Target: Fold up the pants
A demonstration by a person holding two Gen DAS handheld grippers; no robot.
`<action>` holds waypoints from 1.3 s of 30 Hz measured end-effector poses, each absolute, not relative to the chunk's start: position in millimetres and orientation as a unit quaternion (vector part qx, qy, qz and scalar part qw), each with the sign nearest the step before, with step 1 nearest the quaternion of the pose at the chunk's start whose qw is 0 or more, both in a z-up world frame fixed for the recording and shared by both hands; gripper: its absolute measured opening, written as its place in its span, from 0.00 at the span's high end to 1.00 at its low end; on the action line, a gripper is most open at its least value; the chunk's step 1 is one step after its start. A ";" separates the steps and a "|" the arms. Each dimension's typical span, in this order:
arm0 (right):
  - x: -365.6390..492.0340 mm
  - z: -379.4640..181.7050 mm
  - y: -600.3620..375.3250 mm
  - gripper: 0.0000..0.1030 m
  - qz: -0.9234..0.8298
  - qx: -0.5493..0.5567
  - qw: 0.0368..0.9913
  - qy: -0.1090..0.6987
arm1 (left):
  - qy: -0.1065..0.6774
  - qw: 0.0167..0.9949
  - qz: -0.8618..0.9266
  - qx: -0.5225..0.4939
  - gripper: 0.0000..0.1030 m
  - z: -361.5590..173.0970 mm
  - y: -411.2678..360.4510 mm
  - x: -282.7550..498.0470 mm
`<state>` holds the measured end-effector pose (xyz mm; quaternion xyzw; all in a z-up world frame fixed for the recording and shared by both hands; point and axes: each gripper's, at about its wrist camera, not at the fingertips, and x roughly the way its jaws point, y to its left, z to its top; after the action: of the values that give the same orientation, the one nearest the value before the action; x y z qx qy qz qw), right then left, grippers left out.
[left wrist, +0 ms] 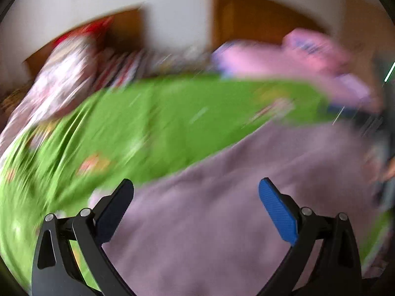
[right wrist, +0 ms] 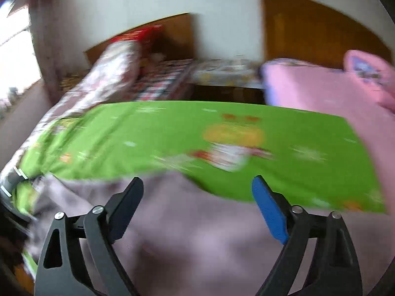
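- Left wrist view: low over the mauve pants (left wrist: 222, 222), facing across the bed's green sheet (left wrist: 148, 123) toward the headboard (left wrist: 246, 17) and wall; heavily motion-blurred.
- Right wrist view: similar low position, same heading, slightly sharper.
- Shared: pants (right wrist: 197, 234), green sheet (right wrist: 172, 133), pink bedding (right wrist: 321, 91), headboard (right wrist: 308, 24).

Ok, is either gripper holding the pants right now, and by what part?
Nothing is held. The left gripper and right gripper both have their jaws wide apart above the pants, with no cloth between them.
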<state>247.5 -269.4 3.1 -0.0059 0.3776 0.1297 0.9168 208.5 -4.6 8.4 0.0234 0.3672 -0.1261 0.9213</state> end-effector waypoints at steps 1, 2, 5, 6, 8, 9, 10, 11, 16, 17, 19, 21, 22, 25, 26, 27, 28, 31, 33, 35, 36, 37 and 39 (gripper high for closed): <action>237.8 -0.3 -291.2 0.15 0.103 -0.005 0.916 0.387 | 0.350 0.923 -0.155 0.026 0.02 23.0 -21.3 209.7; 228.0 -5.2 -312.8 0.15 0.072 -0.001 0.915 0.398 | 0.338 0.920 -0.193 0.033 0.02 33.5 -42.6 214.6; 204.1 -18.3 -351.0 0.15 0.034 0.019 0.909 0.415 | 0.376 0.874 -0.305 0.052 0.02 24.5 -117.2 250.2; 195.4 -24.5 -363.2 0.15 0.027 0.026 0.906 0.422 | 0.393 0.858 -0.325 0.062 0.02 12.5 -144.9 264.5; 187.2 -33.9 -370.8 0.15 0.021 0.024 0.900 0.435 | 0.425 0.827 -0.359 0.076 0.02 -11.8 -187.6 286.3; 181.5 -39.4 -372.6 0.15 0.018 0.010 0.895 0.446 | 0.436 0.820 -0.362 0.086 0.02 -22.4 -200.7 292.2; 177.8 -45.3 -373.0 0.15 0.019 -0.006 0.887 0.461 | 0.456 0.812 -0.348 0.104 0.02 -40.4 -216.4 301.1; 173.0 -52.0 -373.2 0.15 0.025 -0.026 0.879 0.476 | 0.487 0.801 -0.327 0.121 0.02 -62.0 -226.5 309.3; 134.6 -58.3 -388.8 0.15 0.048 -0.037 0.881 0.469 | 0.472 0.806 -0.324 0.149 0.02 -82.8 -230.2 314.2; 128.5 -57.2 -388.7 0.15 0.048 -0.046 0.880 0.470 | 0.473 0.807 -0.320 0.149 0.02 -84.8 -229.9 316.6; 120.3 -53.0 -385.3 0.15 0.041 -0.059 0.877 0.475 | 0.470 0.814 -0.306 0.149 0.02 -77.9 -227.3 318.7; 116.9 -41.9 -382.5 0.15 0.032 -0.056 0.886 0.460 | 0.446 0.818 -0.338 0.130 0.02 -58.6 -235.8 316.2; 115.5 -36.4 -380.7 0.15 0.037 -0.049 0.894 0.443 | 0.430 0.818 -0.357 0.133 0.02 -48.1 -248.5 315.2; 120.6 -27.5 -364.0 0.15 0.088 -0.014 0.905 0.417 | 0.396 0.812 -0.386 0.186 0.02 -44.3 -304.3 313.6; 124.7 -31.1 -351.0 0.15 0.108 -0.022 0.899 0.423 | 0.400 0.803 -0.391 0.205 0.02 -52.0 -324.5 318.8; 126.1 -34.1 -342.6 0.15 0.118 -0.033 0.896 0.426 | 0.405 0.797 -0.394 0.215 0.02 -61.0 -339.6 325.4; 127.5 -39.7 -331.7 0.15 0.128 -0.049 0.891 0.432 | 0.406 0.796 -0.389 0.225 0.02 -72.4 -352.4 334.7; 127.5 -57.5 -316.8 0.15 0.145 -0.061 0.878 0.453 | 0.419 0.789 -0.388 0.227 0.01 -97.8 -373.7 357.4; 122.2 -65.4 -323.6 0.14 0.144 -0.034 0.878 0.455 | 0.421 0.786 -0.407 0.199 0.01 -105.1 -374.0 369.3; 113.6 -65.2 -333.7 0.14 0.156 -0.011 0.877 0.455 | 0.440 0.778 -0.419 0.160 0.01 -113.5 -369.7 386.0; 107.8 -65.3 -337.9 0.14 0.163 -0.011 0.874 0.458 | 0.440 0.779 -0.418 0.158 0.01 -114.0 -372.9 388.1; 102.8 -65.6 -339.6 0.14 0.168 -0.019 0.872 0.460 | 0.439 0.780 -0.416 0.162 0.01 -113.3 -374.1 386.3; 95.8 -64.5 -341.9 0.14 0.172 -0.031 0.868 0.466 | 0.437 0.782 -0.413 0.163 0.01 -115.9 -374.9 391.1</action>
<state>95.8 -341.9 -64.5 -0.0307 0.4658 0.1716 0.8675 391.1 -374.9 -115.9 0.1633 0.4371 -0.4132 0.7820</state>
